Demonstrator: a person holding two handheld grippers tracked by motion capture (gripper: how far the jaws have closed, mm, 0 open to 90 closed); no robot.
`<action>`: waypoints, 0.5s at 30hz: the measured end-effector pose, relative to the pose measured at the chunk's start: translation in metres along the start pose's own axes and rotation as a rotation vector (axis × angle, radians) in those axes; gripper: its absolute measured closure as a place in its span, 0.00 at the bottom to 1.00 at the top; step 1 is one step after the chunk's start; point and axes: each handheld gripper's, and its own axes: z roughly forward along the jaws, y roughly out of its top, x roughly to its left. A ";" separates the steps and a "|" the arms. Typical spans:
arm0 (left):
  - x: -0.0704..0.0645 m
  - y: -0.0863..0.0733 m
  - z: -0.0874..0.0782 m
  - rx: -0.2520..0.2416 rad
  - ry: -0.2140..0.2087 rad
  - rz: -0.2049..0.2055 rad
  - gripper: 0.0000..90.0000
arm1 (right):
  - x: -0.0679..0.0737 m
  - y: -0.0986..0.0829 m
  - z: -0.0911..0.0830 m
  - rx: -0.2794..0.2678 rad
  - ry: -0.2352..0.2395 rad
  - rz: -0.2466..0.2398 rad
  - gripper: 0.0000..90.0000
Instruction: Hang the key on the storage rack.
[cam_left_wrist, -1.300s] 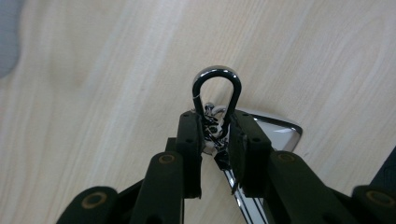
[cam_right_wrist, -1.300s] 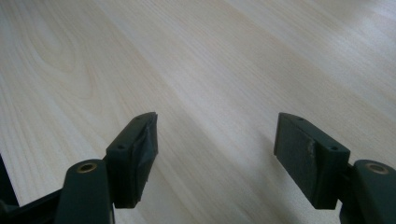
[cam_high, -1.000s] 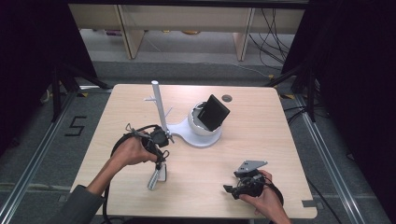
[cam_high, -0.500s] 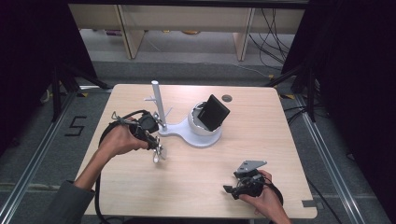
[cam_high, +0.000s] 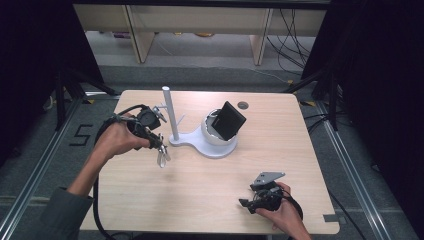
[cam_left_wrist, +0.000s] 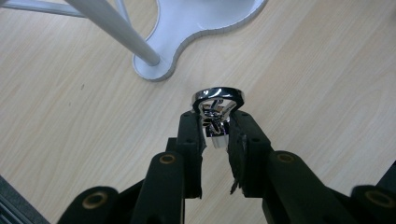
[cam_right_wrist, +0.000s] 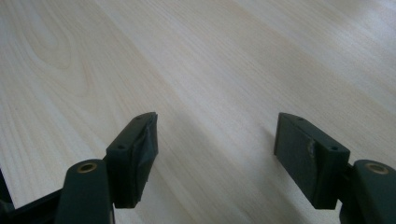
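Note:
My left gripper (cam_high: 161, 151) is shut on a shiny chrome ring-shaped piece (cam_left_wrist: 217, 109), held above the table just left of the white stand's base (cam_high: 212, 146). The same chrome piece (cam_high: 162, 158) hangs down from the jaws in the high view. A white upright post (cam_high: 170, 114) rises from that base, and a black tilted panel (cam_high: 228, 120) sits on its round dome. In the left gripper view my left gripper (cam_left_wrist: 215, 128) pinches the piece, with the post (cam_left_wrist: 116, 30) ahead. My right gripper (cam_high: 245, 203) rests low near the table's front right, and my right gripper (cam_right_wrist: 215, 144) stands open over bare wood.
The wooden table (cam_high: 210, 190) has a small dark round hole (cam_high: 243, 105) at its back right. Shelving and cables stand beyond the far edge. A black cable (cam_high: 97, 200) trails from the left gripper past the table's left edge.
My left gripper has lifted the chrome piece off the table and carried it back and to the left, toward the white post. The right gripper has stayed still.

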 end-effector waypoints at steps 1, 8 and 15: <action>0.002 0.000 -0.002 -0.004 0.003 -0.021 0.83 | 0.000 0.000 0.000 0.001 0.000 0.001 0.35; 0.015 0.002 -0.010 0.005 0.011 -0.037 0.83 | 0.000 0.000 0.001 -0.002 0.001 0.004 0.35; 0.026 0.004 -0.015 0.002 0.013 -0.071 0.83 | 0.000 0.000 0.000 0.001 0.004 0.005 0.35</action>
